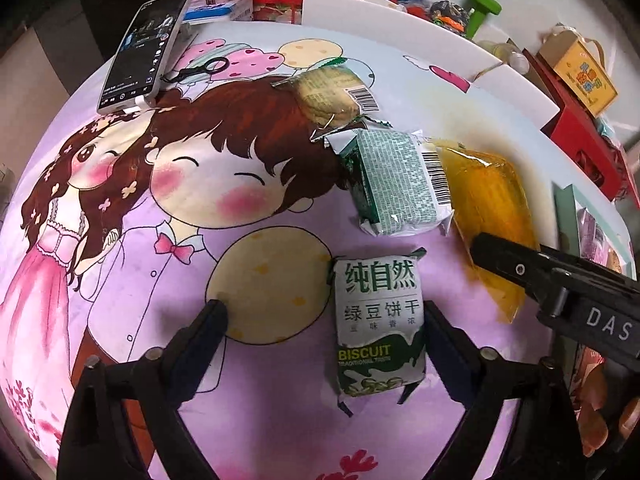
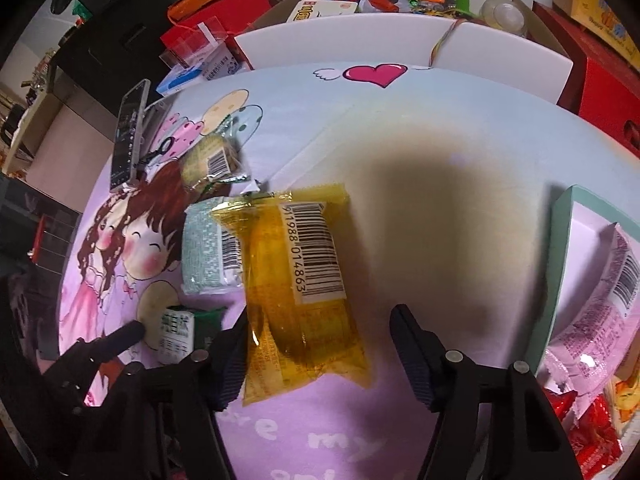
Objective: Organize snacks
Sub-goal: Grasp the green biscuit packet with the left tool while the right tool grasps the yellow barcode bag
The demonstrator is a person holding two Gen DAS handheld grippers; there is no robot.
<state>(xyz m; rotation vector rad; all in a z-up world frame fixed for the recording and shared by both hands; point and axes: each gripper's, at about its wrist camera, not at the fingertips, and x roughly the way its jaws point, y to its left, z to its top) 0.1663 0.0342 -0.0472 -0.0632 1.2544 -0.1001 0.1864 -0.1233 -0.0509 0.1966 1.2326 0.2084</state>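
A green-and-white biscuit packet (image 1: 379, 326) lies on the cartoon cloth, against the inside of the right finger of my open left gripper (image 1: 326, 320). Beyond it lie a pale green packet (image 1: 396, 182) and a clear packet of round biscuits (image 1: 328, 94). A yellow packet (image 2: 298, 292) lies between the jaws of my open right gripper (image 2: 320, 328), close to the left finger. The same yellow packet shows in the left wrist view (image 1: 492, 208), with the right gripper's finger (image 1: 504, 260) over it. The biscuit packet (image 2: 178, 334) also shows at the left of the right wrist view.
A phone (image 1: 144, 50) leans at the far left of the cloth. A mint-green box (image 2: 560, 264) at the right holds a pink packet (image 2: 600, 308) and red wrappers (image 2: 588, 432). White boards (image 2: 400, 42), red boxes and toys crowd the far edge.
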